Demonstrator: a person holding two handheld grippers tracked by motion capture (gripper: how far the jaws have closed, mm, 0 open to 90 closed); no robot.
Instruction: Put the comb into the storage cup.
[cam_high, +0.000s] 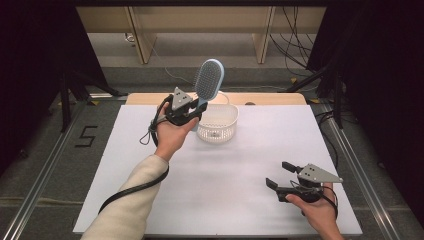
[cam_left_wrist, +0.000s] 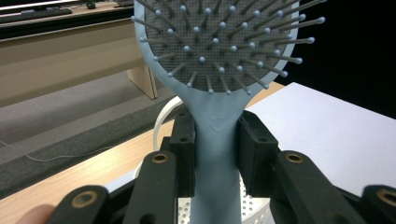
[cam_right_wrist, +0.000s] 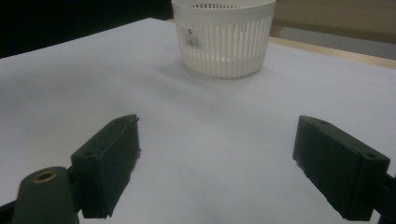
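A light blue hairbrush (cam_high: 209, 80) with a grey bristle pad stands upright, held by its handle in my left gripper (cam_high: 196, 111), just left of and above the white slatted basket (cam_high: 217, 122). In the left gripper view both black pads press the handle of the hairbrush (cam_left_wrist: 217, 140) from either side, and the basket's rim (cam_left_wrist: 161, 119) shows behind and below. My right gripper (cam_high: 278, 175) rests low near the table's front right, jaws wide apart with nothing between them. In the right gripper view the basket (cam_right_wrist: 224, 35) stands ahead across the bare white surface.
The white table top (cam_high: 240, 165) spreads between the two hands, with a wooden strip (cam_high: 270, 98) along its far edge. Metal rails and cables run along the floor at both sides. A bench stands behind the table.
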